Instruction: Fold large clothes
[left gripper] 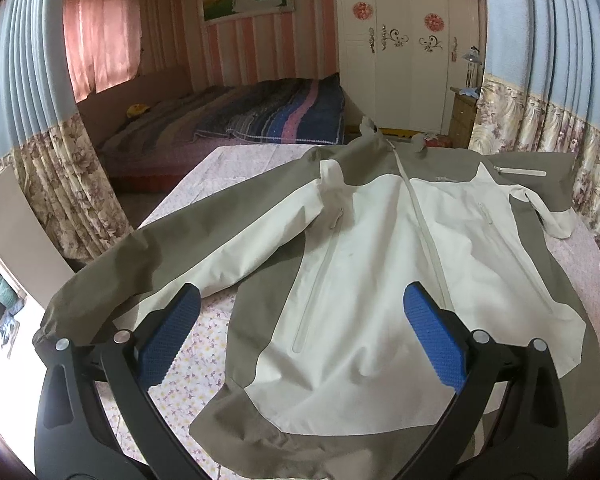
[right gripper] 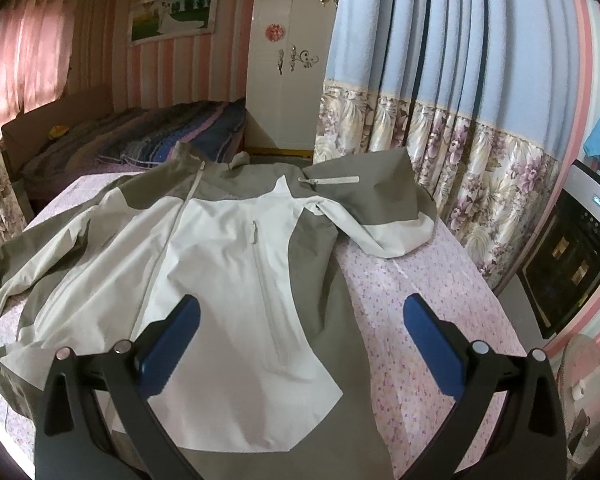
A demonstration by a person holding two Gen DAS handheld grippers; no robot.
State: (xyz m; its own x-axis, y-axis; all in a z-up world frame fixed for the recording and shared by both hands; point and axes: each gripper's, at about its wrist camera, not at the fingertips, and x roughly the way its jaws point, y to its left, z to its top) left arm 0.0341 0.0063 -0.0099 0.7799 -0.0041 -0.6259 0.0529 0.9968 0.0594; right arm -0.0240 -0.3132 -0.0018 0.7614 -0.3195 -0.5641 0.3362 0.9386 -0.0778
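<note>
Bedroom, floral-cloth worktop (right gripper: 440,280); jacket (left gripper: 380,280) spread flat mid-frame. Left tool (left gripper: 300,334), right tool (right gripper: 300,338) both apart, empty. Best: pinch sleeve (right gripper: 380,220) cuff, fold inward evenly.

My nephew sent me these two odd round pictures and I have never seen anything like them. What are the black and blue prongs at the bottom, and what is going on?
No robot here: a person holds a two-finger gripper in each hand, each with a wide-angle camera looking along its fingers. One picture is from the left gripper, the other from the right gripper. The blue parts are finger pads. Both grippers are open and hold nothing. Below them a grey and white jacket lies spread out, front up, zipped, on a table with a floral cloth, one sleeve already bent back. A bed stands behind.
</note>
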